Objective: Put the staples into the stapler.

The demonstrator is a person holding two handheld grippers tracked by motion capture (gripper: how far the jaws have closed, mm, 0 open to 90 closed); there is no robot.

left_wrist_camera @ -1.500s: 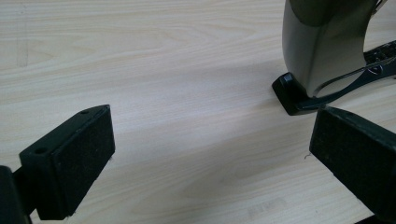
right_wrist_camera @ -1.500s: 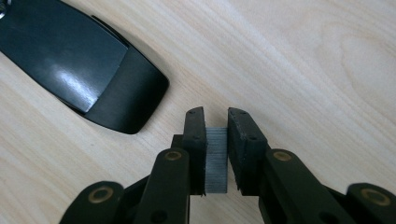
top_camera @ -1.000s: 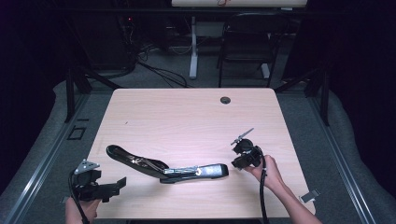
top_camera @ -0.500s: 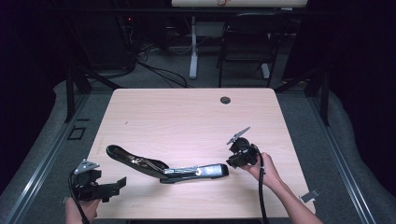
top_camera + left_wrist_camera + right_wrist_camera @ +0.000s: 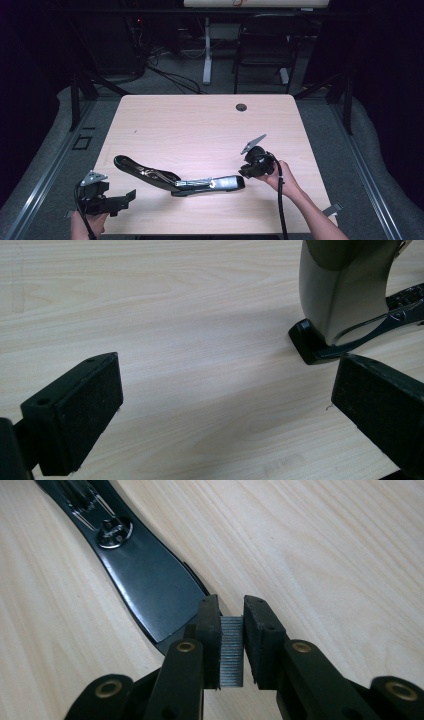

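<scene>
— What did your right hand-held gripper (image 5: 231, 625) have hold of?

— A strip of staples (image 5: 231, 652). My jaws were nearly closed, clamped on it from both sides, and the strip stood upright between the pads.

— And the stapler?

— The stapler (image 5: 175, 177) lay swung open flat on the counter (image 5: 200, 125), just beyond my tips, toward eleven o'clock in the right gripper view. In the high view its silver end sat just at nine o'clock from my right hand-held gripper, near but apart.

— Your left?

— My left hand-held gripper (image 5: 225, 400) was wide open with nothing between the pads, low at the counter's near-left corner. The stapler's black end (image 5: 320, 342) lay at one o'clock from it, untouched.
</scene>
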